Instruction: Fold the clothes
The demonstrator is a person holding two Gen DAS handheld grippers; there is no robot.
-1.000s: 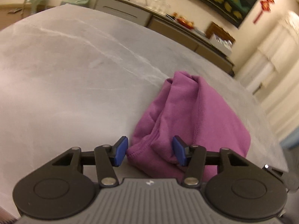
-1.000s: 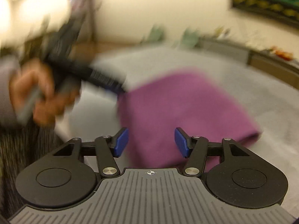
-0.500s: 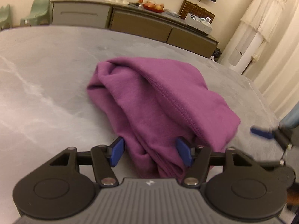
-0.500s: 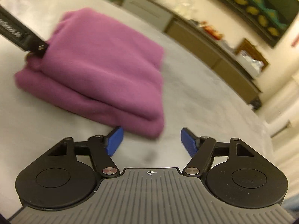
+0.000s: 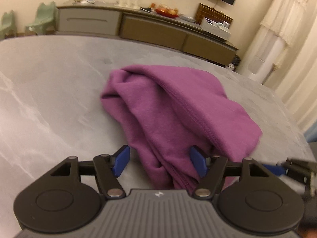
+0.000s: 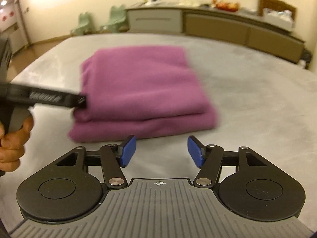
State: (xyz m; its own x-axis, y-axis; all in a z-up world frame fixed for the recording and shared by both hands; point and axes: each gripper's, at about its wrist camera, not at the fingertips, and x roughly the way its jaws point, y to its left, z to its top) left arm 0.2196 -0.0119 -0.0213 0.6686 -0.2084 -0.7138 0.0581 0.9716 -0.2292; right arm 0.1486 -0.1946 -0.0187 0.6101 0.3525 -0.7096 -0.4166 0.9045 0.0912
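My left tongs gape around the near edge of the folded purple garment on the grey tabletop; my right tongs hang open, empty, just short of it. Closing on too few layers could drag the fold apart.

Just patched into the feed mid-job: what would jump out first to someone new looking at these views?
The purple garment, folded into a thick stack, lies mid-way across the grey table. The left gripper sits open at the stack's near end, cloth between its fingers. The right gripper is open just short of the stack's long edge.
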